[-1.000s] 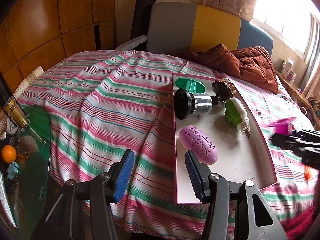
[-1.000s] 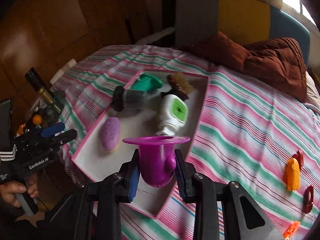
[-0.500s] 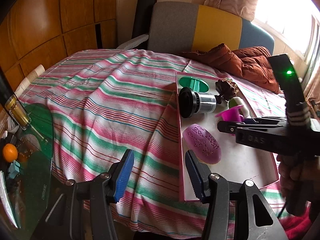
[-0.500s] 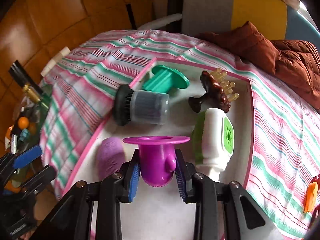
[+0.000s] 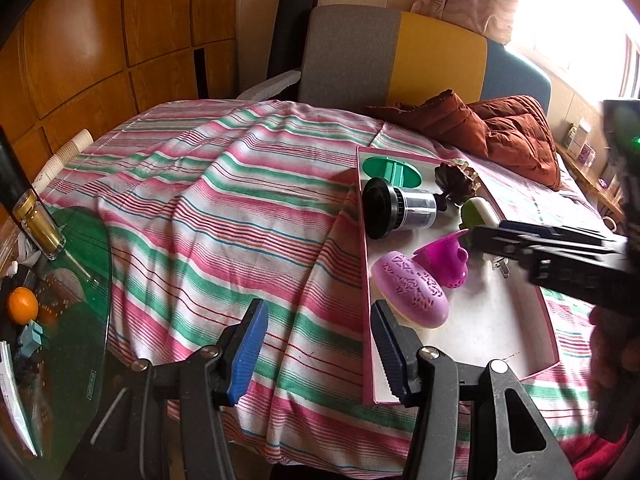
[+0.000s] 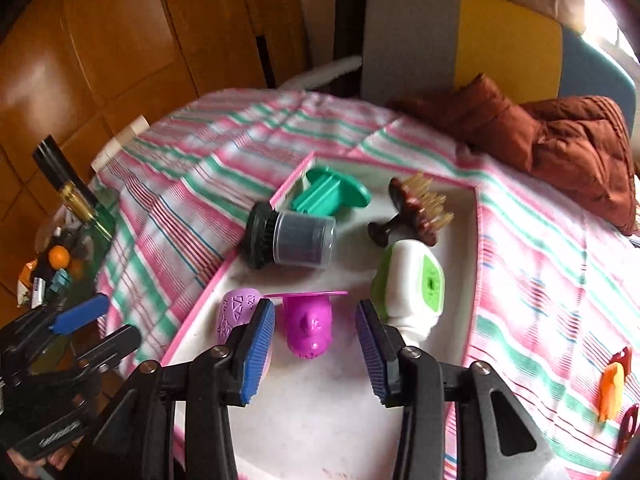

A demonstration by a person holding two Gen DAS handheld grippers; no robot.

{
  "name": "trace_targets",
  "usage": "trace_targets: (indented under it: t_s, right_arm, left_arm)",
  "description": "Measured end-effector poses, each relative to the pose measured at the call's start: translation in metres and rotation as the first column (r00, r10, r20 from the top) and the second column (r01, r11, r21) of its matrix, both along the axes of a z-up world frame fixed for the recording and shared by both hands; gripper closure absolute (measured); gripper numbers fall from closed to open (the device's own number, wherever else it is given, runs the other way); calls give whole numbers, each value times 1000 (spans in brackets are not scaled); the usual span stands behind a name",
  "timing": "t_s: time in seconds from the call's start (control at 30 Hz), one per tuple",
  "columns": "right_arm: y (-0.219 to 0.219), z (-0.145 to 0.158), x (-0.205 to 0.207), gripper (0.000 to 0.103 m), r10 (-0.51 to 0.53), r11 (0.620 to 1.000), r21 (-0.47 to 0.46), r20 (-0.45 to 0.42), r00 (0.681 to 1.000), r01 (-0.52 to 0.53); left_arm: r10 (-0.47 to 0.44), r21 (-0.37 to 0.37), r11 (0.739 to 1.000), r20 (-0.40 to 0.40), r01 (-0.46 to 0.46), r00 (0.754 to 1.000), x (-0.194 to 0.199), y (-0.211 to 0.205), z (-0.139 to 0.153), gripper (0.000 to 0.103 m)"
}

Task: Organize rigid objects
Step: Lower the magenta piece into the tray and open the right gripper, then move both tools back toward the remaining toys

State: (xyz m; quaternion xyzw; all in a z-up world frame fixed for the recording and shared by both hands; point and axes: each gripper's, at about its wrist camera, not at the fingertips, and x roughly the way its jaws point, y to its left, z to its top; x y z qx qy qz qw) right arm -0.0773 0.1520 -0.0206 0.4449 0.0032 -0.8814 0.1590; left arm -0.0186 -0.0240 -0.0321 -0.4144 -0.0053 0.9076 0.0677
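Magenta funnel-shaped piece (image 6: 308, 326) on the white tray (image 6: 320, 420), between lilac oval brush (image 6: 236, 312) and green-white plug device (image 6: 416, 288). Right gripper (image 6: 316, 344) jaws opening, pads clear of it. Left gripper (image 5: 318, 344) part-open, empty, over striped cloth (image 5: 224, 216).

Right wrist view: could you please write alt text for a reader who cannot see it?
The right gripper is opening around a magenta funnel-shaped piece inside a white tray on a striped bedspread. Behind it lie a lilac oval, a black brush and a green-and-white device.
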Motion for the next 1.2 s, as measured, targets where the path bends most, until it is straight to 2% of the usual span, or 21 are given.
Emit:
trace_targets:
  t_s: [0.27,0.43,0.6,0.77,0.9,1.0,1.1,1.2]
  right_arm:
    - [59,21,33,60,-118,993,-31,-32,993,117]
    - [110,24,53,60,-224,975,2,-26,974,224]
    - [167,21,72,60,-350,936,23,-8,937,350]
    - [223,21,93,60,-474,880,26,-6,880,474]
    - [270,22,110,60,-589,807,27,-16,808,589]
    - [303,19,125,60,-684,729,9,-29,729,684]
    - [334,10,144,60,-779,627,-48,0,627,778]
    - [363,6,160,60,-863,493,-121,61,502,862]
  left_arm:
    - [-18,-14,1000,-14,18,1000,4,8,6,49]
    - [-38,-21,999,-25,37,999,7,15,11,49]
    - [-57,-30,998,-25,56,998,7,24,15,46]
    - [-86,-45,995,-29,85,996,9,36,18,44]
    - [-112,-55,992,-32,110,993,9,49,21,44]
    - [-140,-64,988,-40,138,989,9,61,26,44]
    - [-174,-60,983,-45,171,984,8,73,31,44]
    - [-225,-51,974,-58,222,973,7,91,37,44]
